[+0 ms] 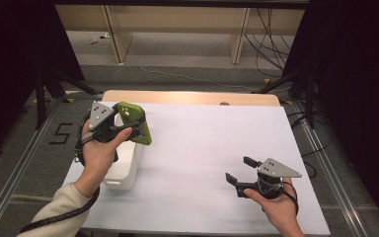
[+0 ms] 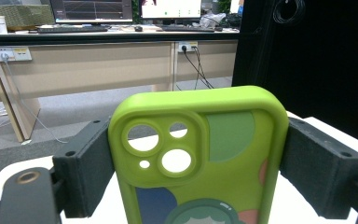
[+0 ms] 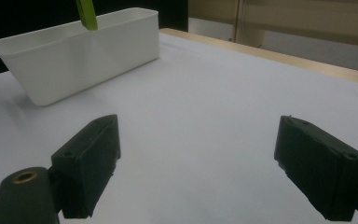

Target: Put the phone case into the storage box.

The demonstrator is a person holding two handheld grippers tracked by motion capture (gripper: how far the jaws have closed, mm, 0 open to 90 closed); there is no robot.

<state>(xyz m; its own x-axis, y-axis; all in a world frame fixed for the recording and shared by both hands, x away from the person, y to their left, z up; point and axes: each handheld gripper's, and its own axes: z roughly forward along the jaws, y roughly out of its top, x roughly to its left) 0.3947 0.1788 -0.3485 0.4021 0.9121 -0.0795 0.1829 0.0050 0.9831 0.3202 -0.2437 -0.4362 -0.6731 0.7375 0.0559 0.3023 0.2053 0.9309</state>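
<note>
A green phone case (image 1: 137,122) with round camera cut-outs is held above the white bin (image 1: 126,170) at the table's left. My left gripper (image 1: 131,124) is shut on it, both black pads pressing its long edges. In the left gripper view the green phone case (image 2: 200,158) stands upright between the pads, showing coloured patches on its back. My right gripper (image 1: 240,169) rests low over the table at the right, jaws wide apart with nothing between them. In the right gripper view the white bin (image 3: 74,53) lies ahead of the right gripper (image 3: 196,163), with the green phone case's edge (image 3: 86,13) above it.
The white table sheet (image 1: 202,148) stretches between the two hands, with a wooden edge (image 1: 187,97) at the far side. Black stands and cables sit on the floor around the table. Desks with monitors (image 2: 93,9) stand beyond.
</note>
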